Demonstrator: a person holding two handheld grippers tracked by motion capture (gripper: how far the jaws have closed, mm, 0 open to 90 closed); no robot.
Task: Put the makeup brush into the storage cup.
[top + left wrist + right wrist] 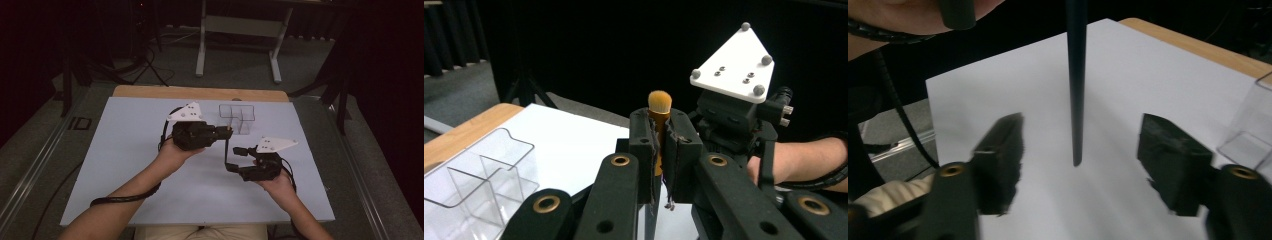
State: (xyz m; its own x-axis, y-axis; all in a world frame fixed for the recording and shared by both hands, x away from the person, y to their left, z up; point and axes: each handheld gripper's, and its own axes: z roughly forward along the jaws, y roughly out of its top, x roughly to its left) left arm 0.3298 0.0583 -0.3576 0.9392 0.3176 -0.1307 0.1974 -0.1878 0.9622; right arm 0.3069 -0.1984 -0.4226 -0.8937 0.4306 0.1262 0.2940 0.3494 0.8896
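The brush (659, 120) hangs close to upright above the table (125, 165): its tan bristle tuft points up, its gold ferrule sits just under the tuft, and its long black handle runs straight down toward the white sheet without touching it. The left gripper (663, 145) is clamped on the brush at the ferrule, jaws drawn in tight against both sides. In the high view the left gripper (227, 131) is turned level, pointing to the right, and the handle (226, 150) shows as a thin dark line dropping from its tips. The right gripper (1080, 162) stands wide, its jaws set well apart on either side of the handle's lower end (1077, 100), with neither pad touching it; both pads are blurred. In the high view the right gripper (236, 157) lies just below and right of the left one, at the foot of the handle. The tuft and ferrule can be seen in the left gripper view, while the right gripper view gives the bare tapering tip of the handle. The clear box (237, 117), split into compartments, stands just beyond the grippers; its inner walls are plainest in the left gripper view (479, 175). No writing or brand can be read on anything.
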